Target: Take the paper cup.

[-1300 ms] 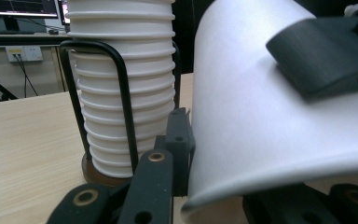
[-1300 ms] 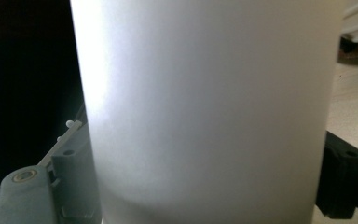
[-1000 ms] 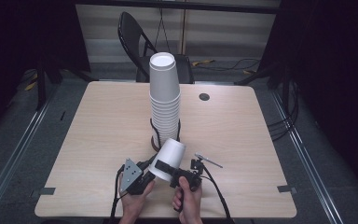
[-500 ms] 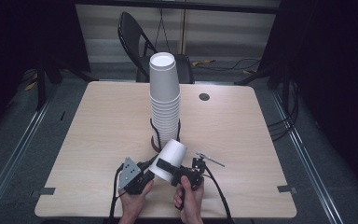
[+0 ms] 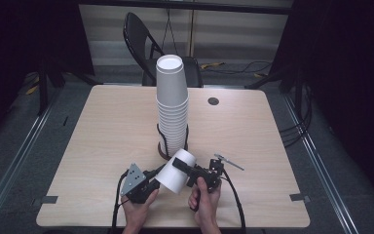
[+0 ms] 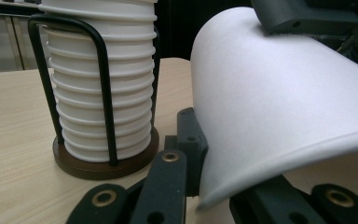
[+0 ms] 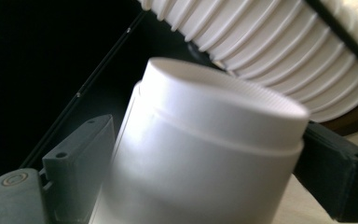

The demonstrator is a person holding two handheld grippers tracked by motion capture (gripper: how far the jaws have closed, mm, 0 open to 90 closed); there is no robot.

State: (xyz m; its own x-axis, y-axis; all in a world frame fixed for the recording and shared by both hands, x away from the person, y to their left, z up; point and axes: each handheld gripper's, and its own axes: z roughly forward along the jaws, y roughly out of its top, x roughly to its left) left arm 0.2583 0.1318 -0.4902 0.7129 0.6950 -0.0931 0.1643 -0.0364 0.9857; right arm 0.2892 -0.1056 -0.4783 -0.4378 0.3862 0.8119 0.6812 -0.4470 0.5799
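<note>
The paper cup (image 5: 177, 171) hangs tilted over the bench (image 5: 102, 131) near the cup stack (image 5: 172, 105), both grippers' jaws clamped on it: left gripper (image 5: 152, 177) on its partly hidden rim, right gripper (image 5: 187, 169) across its base.

I see a pale wooden desk (image 5: 107, 131) with rounded corners. Near its middle a round dark base with black wire uprights (image 5: 163, 152) stands on it, carrying a tall stack of white cups (image 5: 171, 105). A small dark round disc (image 5: 213, 101) sits toward the far edge.
</note>
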